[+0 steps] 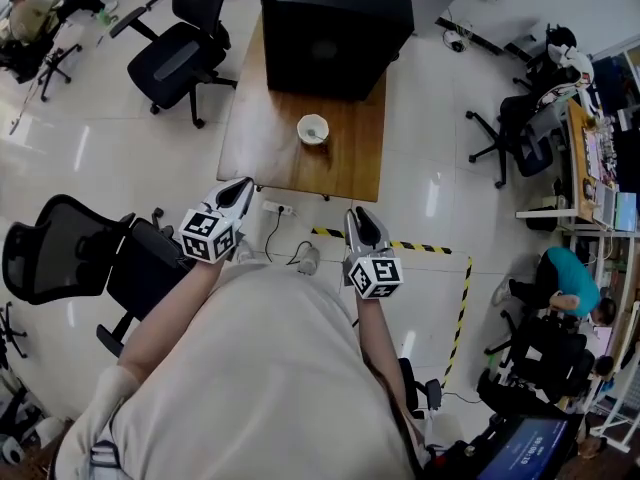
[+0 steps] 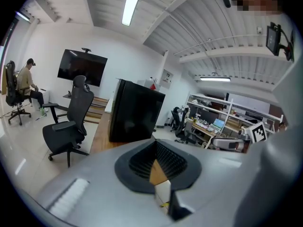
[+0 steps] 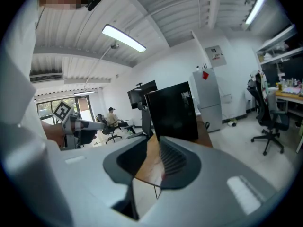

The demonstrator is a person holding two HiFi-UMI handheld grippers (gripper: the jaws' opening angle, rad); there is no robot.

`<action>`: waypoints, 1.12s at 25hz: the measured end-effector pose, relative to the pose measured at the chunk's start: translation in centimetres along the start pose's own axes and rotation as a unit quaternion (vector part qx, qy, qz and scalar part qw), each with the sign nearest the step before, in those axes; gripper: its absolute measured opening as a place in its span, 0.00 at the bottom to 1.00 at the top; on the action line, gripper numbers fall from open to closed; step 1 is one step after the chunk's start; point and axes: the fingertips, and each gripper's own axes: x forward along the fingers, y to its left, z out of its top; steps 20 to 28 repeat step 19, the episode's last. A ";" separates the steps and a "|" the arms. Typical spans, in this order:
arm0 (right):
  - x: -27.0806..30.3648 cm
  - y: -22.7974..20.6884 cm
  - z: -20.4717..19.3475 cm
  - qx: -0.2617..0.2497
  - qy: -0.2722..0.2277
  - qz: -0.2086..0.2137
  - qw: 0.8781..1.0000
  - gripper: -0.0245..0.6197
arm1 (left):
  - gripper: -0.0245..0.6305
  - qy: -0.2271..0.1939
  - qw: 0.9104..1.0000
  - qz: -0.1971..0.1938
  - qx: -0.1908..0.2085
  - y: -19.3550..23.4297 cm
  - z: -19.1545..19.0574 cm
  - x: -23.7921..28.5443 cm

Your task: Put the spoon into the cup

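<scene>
A small white cup (image 1: 313, 129) stands alone on the wooden table (image 1: 270, 138), near its front edge. Something pale lies inside the cup, too small to tell whether it is the spoon; I see no spoon elsewhere. My left gripper (image 1: 244, 185) and right gripper (image 1: 356, 215) are held in front of the person's chest, short of the table and well apart from the cup. Both point toward the table. In the left gripper view the left gripper (image 2: 156, 162) has its jaws together with nothing between them. In the right gripper view the right gripper (image 3: 151, 167) is likewise shut and empty.
A large black box (image 1: 335, 28) fills the far end of the table. Black office chairs (image 1: 180, 58) (image 1: 60, 248) stand to the left. A power strip (image 1: 278, 208) and cables lie on the floor by the table, next to yellow-black tape (image 1: 430, 248). People sit at desks on the right (image 1: 565, 283).
</scene>
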 end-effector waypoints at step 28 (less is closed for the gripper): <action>-0.4 0.5 -1.0 0.005 0.016 0.007 1.000 0.15 | 0.04 0.012 1.000 -0.007 -0.002 -0.4 -1.2 -0.4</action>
